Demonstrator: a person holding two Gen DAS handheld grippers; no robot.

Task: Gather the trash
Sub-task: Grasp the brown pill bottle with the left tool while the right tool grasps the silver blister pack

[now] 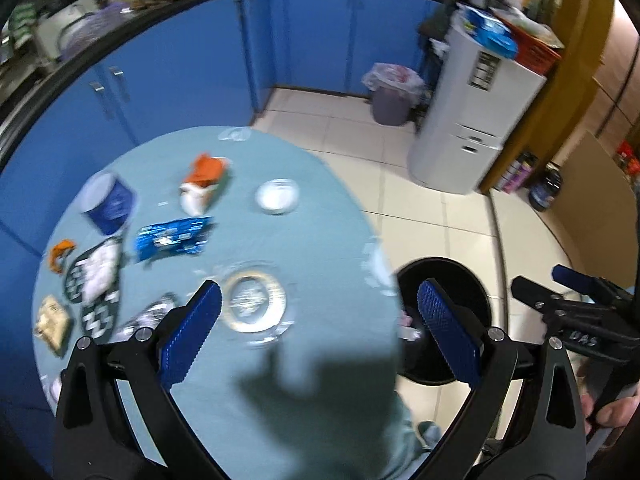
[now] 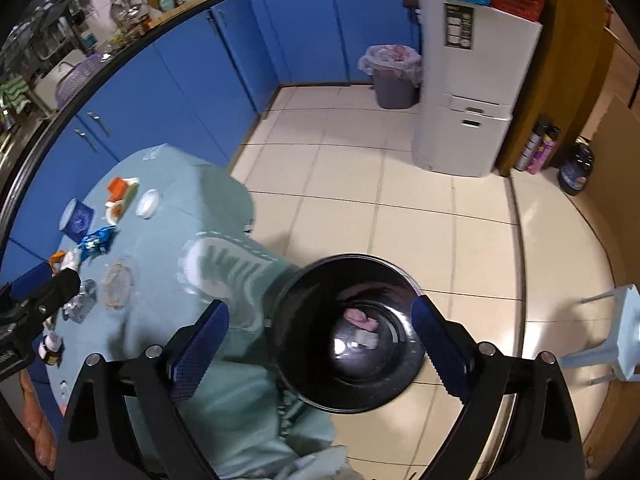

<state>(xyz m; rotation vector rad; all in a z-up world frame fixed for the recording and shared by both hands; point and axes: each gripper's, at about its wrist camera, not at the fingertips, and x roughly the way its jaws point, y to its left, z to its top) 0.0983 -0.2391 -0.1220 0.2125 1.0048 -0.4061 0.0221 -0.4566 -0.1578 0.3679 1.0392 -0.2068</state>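
Note:
My left gripper [image 1: 319, 294] hangs open and empty over the near side of a round table [image 1: 320, 236] covered in teal cloth. Trash lies on it: a blue wrapper [image 1: 174, 238], an orange and white wrapper [image 1: 204, 184], a blue cup [image 1: 108, 204], a white lid [image 1: 278, 196], a black and white packet [image 1: 94, 276] and a clear round dish [image 1: 254, 302]. My right gripper [image 2: 320, 306] stands open above a black bin [image 2: 304, 280] beside the table. A pink crumpled piece [image 2: 360, 318] and a pale scrap [image 2: 362, 340] lie in the bin. Nothing sits between either pair of fingers.
Blue cabinets [image 2: 192, 80] run behind the table. A grey bin with a bag liner [image 2: 394, 76] and a white appliance [image 2: 468, 92] stand at the far wall. A pale blue stool [image 2: 612, 340] is at the right. Tiled floor [image 2: 360, 184] lies between them.

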